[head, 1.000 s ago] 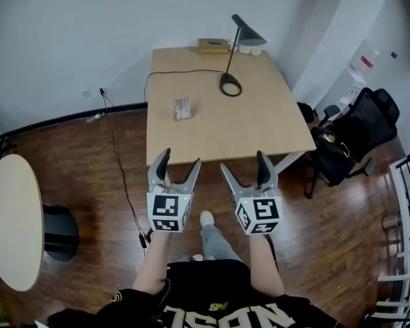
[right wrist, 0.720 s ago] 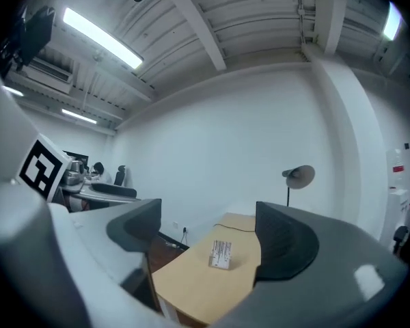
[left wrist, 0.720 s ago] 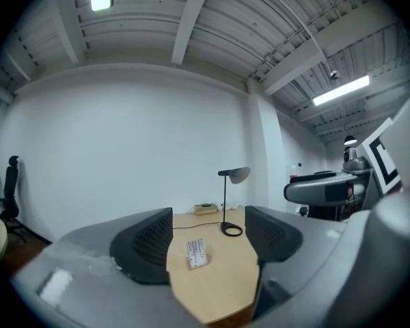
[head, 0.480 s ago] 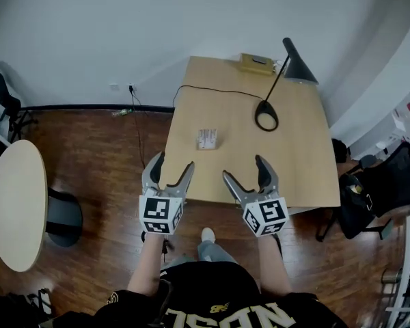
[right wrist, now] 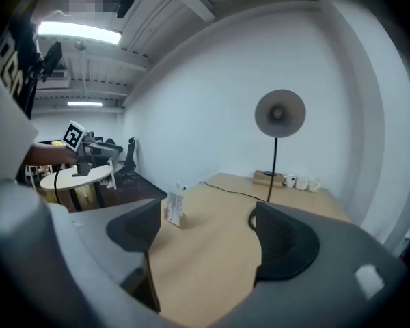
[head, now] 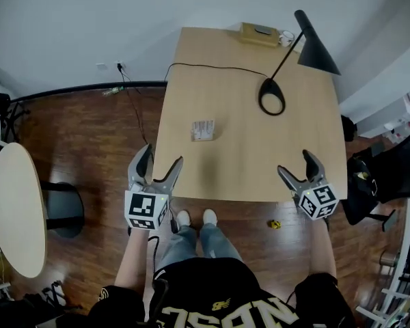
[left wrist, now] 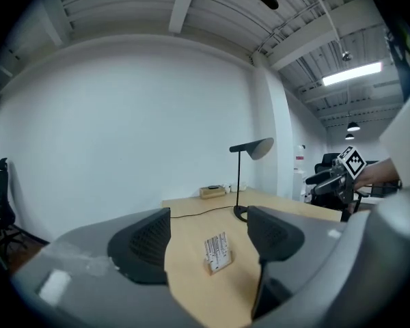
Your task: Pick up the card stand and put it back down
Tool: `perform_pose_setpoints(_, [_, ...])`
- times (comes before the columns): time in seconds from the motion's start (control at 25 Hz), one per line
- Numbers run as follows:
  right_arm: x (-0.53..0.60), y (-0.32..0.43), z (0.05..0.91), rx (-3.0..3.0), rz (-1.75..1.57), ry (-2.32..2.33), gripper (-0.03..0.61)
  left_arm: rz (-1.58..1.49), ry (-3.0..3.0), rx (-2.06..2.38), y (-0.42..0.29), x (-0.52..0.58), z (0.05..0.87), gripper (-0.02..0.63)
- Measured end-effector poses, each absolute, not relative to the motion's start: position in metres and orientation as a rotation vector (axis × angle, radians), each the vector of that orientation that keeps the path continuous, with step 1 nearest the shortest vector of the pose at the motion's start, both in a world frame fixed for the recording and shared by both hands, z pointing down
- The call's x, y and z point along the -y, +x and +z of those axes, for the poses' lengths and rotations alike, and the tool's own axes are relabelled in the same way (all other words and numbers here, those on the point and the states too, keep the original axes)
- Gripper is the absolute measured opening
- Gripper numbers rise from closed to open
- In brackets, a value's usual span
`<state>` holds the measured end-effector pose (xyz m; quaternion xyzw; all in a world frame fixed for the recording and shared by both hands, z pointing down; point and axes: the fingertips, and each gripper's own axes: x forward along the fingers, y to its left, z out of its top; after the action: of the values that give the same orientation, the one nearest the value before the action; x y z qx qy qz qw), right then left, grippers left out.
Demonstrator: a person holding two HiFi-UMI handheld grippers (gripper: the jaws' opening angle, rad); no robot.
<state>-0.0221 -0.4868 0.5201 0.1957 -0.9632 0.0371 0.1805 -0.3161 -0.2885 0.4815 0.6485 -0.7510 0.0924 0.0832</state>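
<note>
Found the card stand [head: 203,130] upright on the worktop [head: 253,162], a little left of the middle and well apart from the lamp [head: 319,52] at the far side. Held the left tool [head: 161,157] at the near left corner of the worktop, jaws spread wide with nothing between the pads. Saw the stand framed in that gap from the left gripper view, but some way beyond the tips. Held the right tool [head: 294,164] over the near right edge, jaws equally wide and empty, well apart from the stand. Judged the task barely started: no contact, no grip, no lift. Left to do: reach in to the stand, close on it, raise it clear, set it back down upright and let go.
</note>
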Motion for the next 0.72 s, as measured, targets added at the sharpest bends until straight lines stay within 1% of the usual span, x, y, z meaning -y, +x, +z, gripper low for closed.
perform_pose_setpoints(0.2, [0.545, 0.023, 0.522, 2.595, -0.015, 0.562, 0.429, 0.29, 1.918, 2.198, -0.338, 0.302, 0.509, 0.36])
perform_pose_setpoints(0.32, [0.569, 0.018, 0.538, 2.544, -0.048, 0.464, 0.43, 0.29, 1.897, 2.195, -0.348, 0.305, 0.522, 0.36])
perform_pose_setpoints(0.44, [0.585, -0.013, 0.57, 2.5, -0.044, 0.341, 0.43, 0.295, 1.879, 2.181, -0.351, 0.304, 0.535, 0.365])
perform_pose_setpoints(0.72, [0.576, -0.147, 0.665, 2.478, 0.056, -0.038, 0.43, 0.318, 1.784, 2.175, -0.367, 0.303, 0.559, 0.365])
